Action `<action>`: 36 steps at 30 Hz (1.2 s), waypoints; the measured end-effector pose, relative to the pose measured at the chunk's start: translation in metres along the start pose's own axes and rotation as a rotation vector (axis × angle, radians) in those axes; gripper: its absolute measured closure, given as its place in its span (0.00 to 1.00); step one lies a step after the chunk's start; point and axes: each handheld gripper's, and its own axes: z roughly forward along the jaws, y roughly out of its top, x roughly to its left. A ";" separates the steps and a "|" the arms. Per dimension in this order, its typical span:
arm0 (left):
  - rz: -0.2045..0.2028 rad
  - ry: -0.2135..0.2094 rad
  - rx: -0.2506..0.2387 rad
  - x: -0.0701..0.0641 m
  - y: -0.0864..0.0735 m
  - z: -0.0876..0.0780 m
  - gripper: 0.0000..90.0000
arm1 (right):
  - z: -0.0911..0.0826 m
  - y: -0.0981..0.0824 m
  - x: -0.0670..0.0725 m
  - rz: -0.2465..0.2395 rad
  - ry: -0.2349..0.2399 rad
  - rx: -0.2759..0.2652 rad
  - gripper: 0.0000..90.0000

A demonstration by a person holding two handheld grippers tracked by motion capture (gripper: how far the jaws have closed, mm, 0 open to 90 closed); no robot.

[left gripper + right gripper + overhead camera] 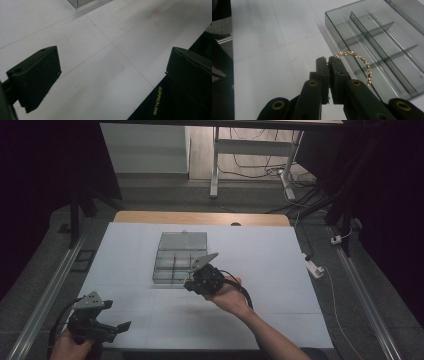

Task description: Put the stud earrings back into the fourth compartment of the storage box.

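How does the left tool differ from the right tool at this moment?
The left tool stands wide open with nothing between its jaws; the right tool is shut on a gold beaded bracelet. The left tool sits at the near left corner of the table; the right tool is at the clear divided box. Both are black and hand-held.

Glossy gold beaded bracelet [359, 62], clear plastic box [387, 45]

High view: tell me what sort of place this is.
Probably a lab recording station: a white-covered work table flanked by metal rails, loose cables on the floor behind, and a hand-held black two-jaw gripper at the table's near edge.
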 end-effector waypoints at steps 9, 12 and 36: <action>-0.002 -0.005 -0.005 0.000 0.000 0.000 0.00 | 0.017 0.017 -0.007 0.005 0.006 -0.013 0.97; -0.002 -0.006 -0.005 0.001 0.000 0.000 0.00 | 0.023 0.022 -0.009 0.010 0.010 -0.016 0.97; -0.001 -0.017 -0.004 0.001 0.000 0.000 0.00 | 0.084 0.056 -0.021 0.009 -0.007 -0.004 0.97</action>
